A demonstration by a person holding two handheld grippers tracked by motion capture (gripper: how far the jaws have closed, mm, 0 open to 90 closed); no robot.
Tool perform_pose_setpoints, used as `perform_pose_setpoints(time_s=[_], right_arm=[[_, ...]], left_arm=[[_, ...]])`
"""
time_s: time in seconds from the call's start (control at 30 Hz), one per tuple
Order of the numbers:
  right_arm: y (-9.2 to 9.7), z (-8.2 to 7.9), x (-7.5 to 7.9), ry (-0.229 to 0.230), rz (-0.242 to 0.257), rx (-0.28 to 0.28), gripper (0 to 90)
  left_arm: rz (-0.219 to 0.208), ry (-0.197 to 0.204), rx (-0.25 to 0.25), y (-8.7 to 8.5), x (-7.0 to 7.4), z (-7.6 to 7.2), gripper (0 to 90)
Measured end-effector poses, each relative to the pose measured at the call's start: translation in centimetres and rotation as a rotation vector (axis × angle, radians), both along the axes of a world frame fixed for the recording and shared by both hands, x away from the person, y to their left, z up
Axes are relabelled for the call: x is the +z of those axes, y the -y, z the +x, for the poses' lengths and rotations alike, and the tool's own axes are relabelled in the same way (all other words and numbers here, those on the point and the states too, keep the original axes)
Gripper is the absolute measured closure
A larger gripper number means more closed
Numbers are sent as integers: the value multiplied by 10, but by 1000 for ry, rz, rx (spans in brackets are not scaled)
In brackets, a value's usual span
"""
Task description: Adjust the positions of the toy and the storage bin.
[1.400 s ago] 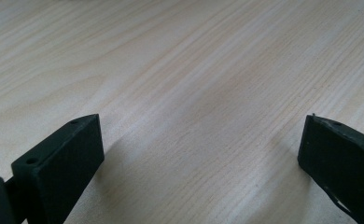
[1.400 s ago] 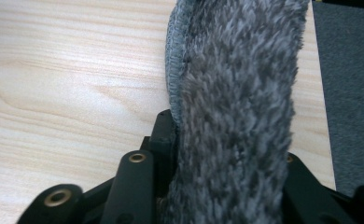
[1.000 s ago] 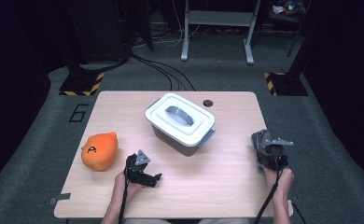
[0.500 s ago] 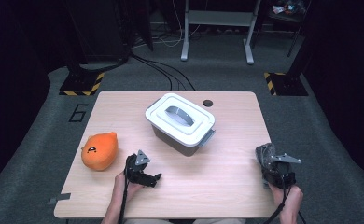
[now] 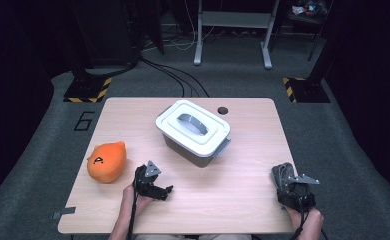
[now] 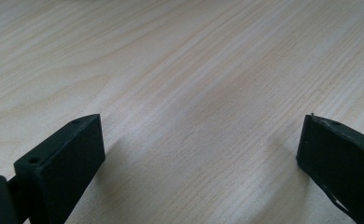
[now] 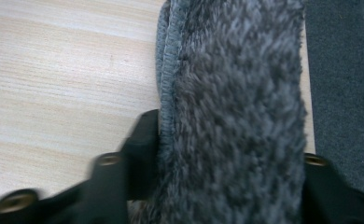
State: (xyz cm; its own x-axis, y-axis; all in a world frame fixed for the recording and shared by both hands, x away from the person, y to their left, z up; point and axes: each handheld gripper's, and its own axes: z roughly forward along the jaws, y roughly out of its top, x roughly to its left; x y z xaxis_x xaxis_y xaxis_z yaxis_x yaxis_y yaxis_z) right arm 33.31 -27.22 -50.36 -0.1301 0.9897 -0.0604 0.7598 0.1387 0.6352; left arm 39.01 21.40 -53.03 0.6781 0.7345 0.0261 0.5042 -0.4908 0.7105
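Grey fluffy cloth at table's 4 o'clock edge, between R gripper jaws, just opened, pads beside pile, no squeeze evident. Long axis along jaws. L gripper at 7 o'clock, wide open, empty, farther off.

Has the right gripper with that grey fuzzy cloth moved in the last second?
Yes. The right gripper has slid toward the table's near edge, away from the white lidded box, its jaws just opening around the grey cloth.
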Motion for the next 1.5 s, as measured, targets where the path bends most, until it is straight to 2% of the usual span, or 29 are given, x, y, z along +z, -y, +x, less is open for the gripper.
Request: perform_pose_setpoints(time_s=[0.03, 0.13, 0.3, 0.5, 0.53, 0.67, 0.97, 1.07, 1.37, 1.4, 1.5], right_arm=[[0, -2, 2, 9, 2, -5, 278], [-1, -9, 13, 51, 6, -6, 143], [-11, -17, 32, 81, 2, 50, 110], [-24, -17, 43, 97, 12, 94, 98], [-30, -14, 46, 108, 19, 119, 95], [-38, -8, 49, 120, 19, 151, 90], [-69, 19, 63, 155, 30, 250, 87], [-76, 29, 65, 156, 49, 269, 86], [-88, 55, 68, 164, 67, 325, 79], [-91, 62, 69, 167, 75, 345, 77], [-94, 69, 70, 164, 96, 348, 73]], left_arm=[[0, 0, 0, 0, 0, 0, 8], [-2, 0, 0, 0, 0, 0, 10], [-4, -9, -2, 0, 0, 0, 11], [-4, -8, -2, 0, 0, 0, 11], [-4, -9, -2, 0, 0, 0, 10], [-5, -9, -2, 0, 0, 0, 11], [-5, -7, 0, 0, 0, 0, 11], [-3, -7, -2, 0, 0, 0, 11], [-9, -1, 3, 0, 0, 0, 11], [-9, -1, 3, 0, 0, 0, 11], [-4, 3, 2, 0, 0, 0, 11]])
